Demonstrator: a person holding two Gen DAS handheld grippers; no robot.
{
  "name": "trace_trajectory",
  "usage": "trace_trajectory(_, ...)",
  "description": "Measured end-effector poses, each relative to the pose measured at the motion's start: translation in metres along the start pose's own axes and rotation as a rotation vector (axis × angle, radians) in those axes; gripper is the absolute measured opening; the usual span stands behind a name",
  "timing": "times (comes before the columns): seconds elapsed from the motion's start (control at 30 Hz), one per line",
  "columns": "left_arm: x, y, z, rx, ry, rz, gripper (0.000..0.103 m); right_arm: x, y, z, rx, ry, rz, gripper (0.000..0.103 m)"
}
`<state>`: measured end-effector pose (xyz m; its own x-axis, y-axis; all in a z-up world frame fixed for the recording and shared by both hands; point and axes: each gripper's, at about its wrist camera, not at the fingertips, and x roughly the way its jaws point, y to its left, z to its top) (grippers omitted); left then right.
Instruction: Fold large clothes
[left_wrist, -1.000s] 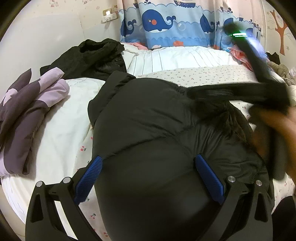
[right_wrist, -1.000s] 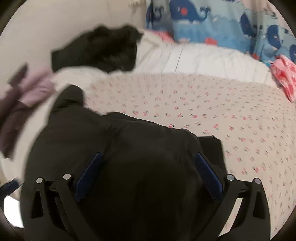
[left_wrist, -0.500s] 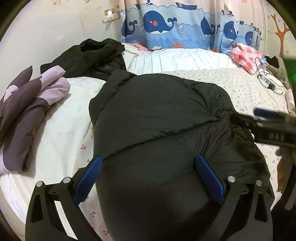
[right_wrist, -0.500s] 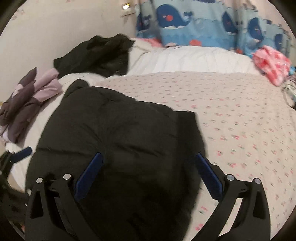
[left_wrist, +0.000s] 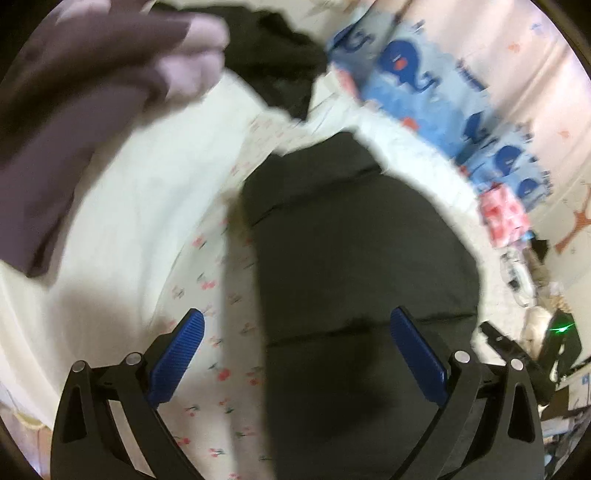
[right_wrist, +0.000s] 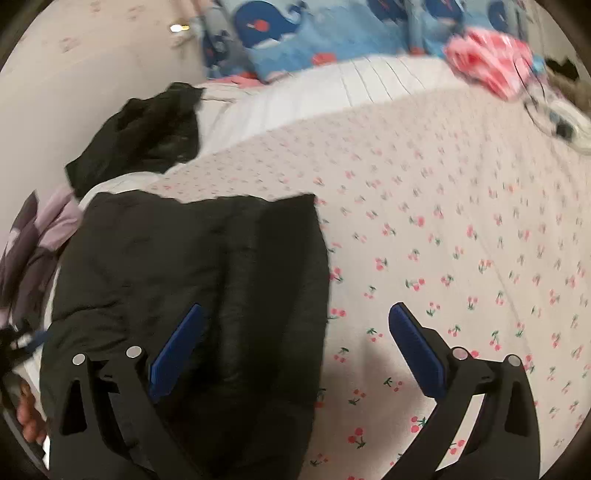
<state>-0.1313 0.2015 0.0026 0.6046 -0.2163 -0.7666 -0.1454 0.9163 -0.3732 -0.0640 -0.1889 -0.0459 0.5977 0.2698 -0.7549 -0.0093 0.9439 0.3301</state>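
Both wrist views overlook one black jacket (left_wrist: 354, 258) closely.

No readable text, label or number shows, perhaps lost to blur.

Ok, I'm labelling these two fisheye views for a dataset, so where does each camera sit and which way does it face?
Left wrist: on the left gripper, tilted down over the bed at the black puffer jacket and purple garment; its own two open blue-padded fingers show.
Right wrist: on the right gripper, facing across the cherry-print sheet toward the whale curtain; its open fingers and a hand show.
Shared: the jacket, sheet, curtain, purple garment and pink cloth.
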Motion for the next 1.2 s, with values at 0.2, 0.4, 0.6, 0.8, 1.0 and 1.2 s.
trace_trajectory(0.2, 0.032, -0.041, -0.024, 0.137, 0.133, -0.11, 0.097, 0.052, 0.007, -0.031, 0.097, 0.166, 0.18, 0.097)
trace_trajectory(0.4, 0.022, -0.072, -0.039, 0.302, 0.043, 0.045, 0.097, 0.006, 0.006, -0.026, -0.003, 0.004, 0.025, 0.097)
trace_trajectory(0.6, 0.023, -0.085, -0.045, 0.33, 0.014, 0.103, 0.097, -0.028, 0.083, -0.014, -0.285, -0.132, 0.036, 0.097)
trace_trajectory(0.8, 0.012, -0.098, -0.044, 0.363, -0.105, 0.191, 0.097, 0.025, 0.079, -0.035, -0.259, 0.019, -0.015, 0.097)
trace_trajectory(1.0, -0.005, -0.126, -0.05, 0.477, -0.248, 0.298, 0.097, -0.01, 0.108, -0.026, -0.331, -0.032, -0.077, 0.097)
trace_trajectory(1.2, -0.026, -0.13, -0.043, 0.443, -0.305, 0.265, 0.097, -0.026, 0.136, -0.02, -0.395, -0.062, -0.041, 0.097)
